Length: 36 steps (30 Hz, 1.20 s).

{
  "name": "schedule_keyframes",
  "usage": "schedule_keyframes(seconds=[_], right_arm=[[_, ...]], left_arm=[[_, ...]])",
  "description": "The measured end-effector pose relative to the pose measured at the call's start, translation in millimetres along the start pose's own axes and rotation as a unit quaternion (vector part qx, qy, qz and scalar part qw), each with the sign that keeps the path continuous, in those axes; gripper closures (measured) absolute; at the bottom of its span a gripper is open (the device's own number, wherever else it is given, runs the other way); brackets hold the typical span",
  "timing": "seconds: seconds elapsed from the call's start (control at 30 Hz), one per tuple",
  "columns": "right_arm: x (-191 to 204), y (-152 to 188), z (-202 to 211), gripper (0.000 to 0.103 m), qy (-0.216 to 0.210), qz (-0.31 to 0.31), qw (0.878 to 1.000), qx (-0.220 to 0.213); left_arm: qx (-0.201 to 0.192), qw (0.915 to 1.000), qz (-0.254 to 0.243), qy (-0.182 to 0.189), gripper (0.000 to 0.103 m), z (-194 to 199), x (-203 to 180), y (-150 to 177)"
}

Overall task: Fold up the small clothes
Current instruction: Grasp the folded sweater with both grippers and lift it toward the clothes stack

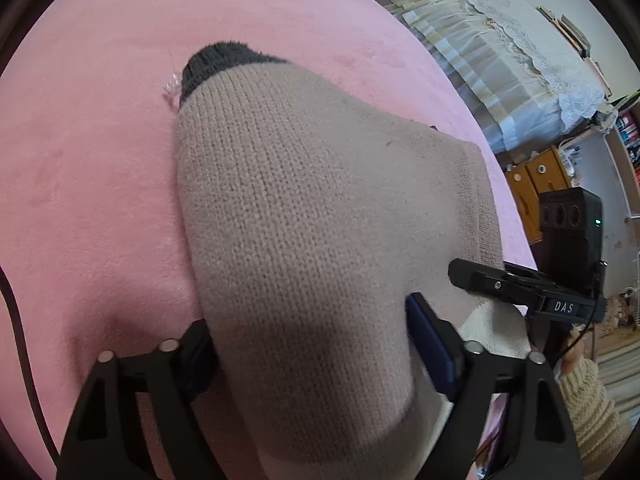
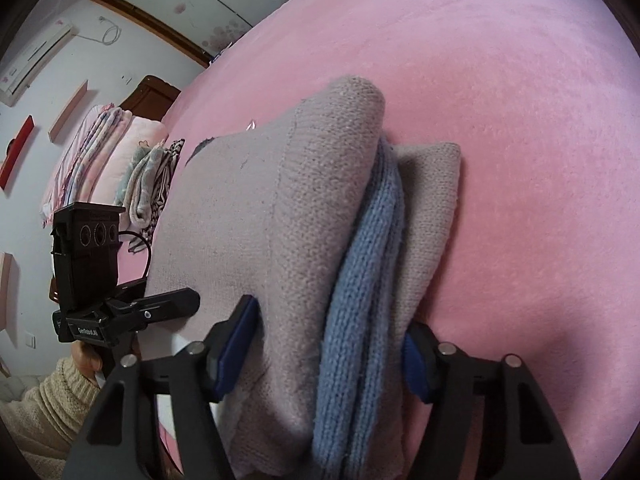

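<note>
A folded beige knit sweater (image 1: pixel 304 208) with a dark grey ribbed edge (image 1: pixel 216 62) lies on the pink blanket (image 1: pixel 80 160). My left gripper (image 1: pixel 308 320) straddles its near fold, and both blue pads (image 1: pixel 430 344) press into the knit. In the right wrist view the same sweater (image 2: pixel 260 216) shows a blue knit layer (image 2: pixel 368 280) sandwiched in the fold. My right gripper (image 2: pixel 330 316) is closed on this bundle, pads (image 2: pixel 236 348) sunk into the fabric. Each view shows the other gripper at the sweater's edge: the right gripper (image 1: pixel 504 284) and the left gripper (image 2: pixel 160 308).
The pink blanket (image 2: pixel 500 100) stretches wide beyond the sweater. Folded bedding (image 2: pixel 100 152) is stacked at its far end. A lace-covered bed (image 1: pixel 500 48) and wooden drawers (image 1: pixel 532 184) stand beside it. A person's cream knit sleeve (image 2: pixel 40 408) holds the left tool.
</note>
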State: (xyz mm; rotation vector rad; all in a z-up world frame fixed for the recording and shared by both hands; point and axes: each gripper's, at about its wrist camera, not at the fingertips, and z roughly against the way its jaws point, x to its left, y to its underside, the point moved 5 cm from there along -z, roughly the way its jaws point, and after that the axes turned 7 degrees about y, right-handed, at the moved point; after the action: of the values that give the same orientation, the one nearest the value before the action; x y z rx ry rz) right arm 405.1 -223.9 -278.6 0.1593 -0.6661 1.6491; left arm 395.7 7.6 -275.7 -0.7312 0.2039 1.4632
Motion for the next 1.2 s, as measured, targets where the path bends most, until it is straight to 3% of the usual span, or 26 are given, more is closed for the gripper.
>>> schedule_keyframes(seconds=[0.07,0.2,0.5,0.77,0.97,1.07,1.2], right_arm=[[9,1,2,0.055,0.024,0.016,1.000,-0.012],[20,2,9,0.060,0.059,0.027,0.998,-0.028],[52,17,38,0.064,0.079,0.012,0.996,-0.035],[119,62,71,0.064,0.063,0.036,0.997,-0.026],[188,91,92,0.065,0.045,0.071,0.996,-0.033],[226,94,99,0.065,0.032,0.095,0.994,-0.039],[293,83,102,0.065,0.013,0.137,0.989,-0.047]], left_arm=[[-0.005,0.9995,-0.018,-0.024,0.035,5,-8,1],[-0.010,0.9972,-0.040,-0.063,0.046,15,-26,2],[-0.010,0.9950,-0.047,-0.088,0.052,60,-53,14],[-0.020,0.9951,-0.031,-0.092,0.052,146,-65,73],[-0.050,0.9923,-0.028,-0.110,0.051,222,-69,116],[-0.071,0.9898,-0.026,-0.121,0.051,272,-55,135],[-0.104,0.9830,-0.025,-0.150,0.051,338,-44,136]])
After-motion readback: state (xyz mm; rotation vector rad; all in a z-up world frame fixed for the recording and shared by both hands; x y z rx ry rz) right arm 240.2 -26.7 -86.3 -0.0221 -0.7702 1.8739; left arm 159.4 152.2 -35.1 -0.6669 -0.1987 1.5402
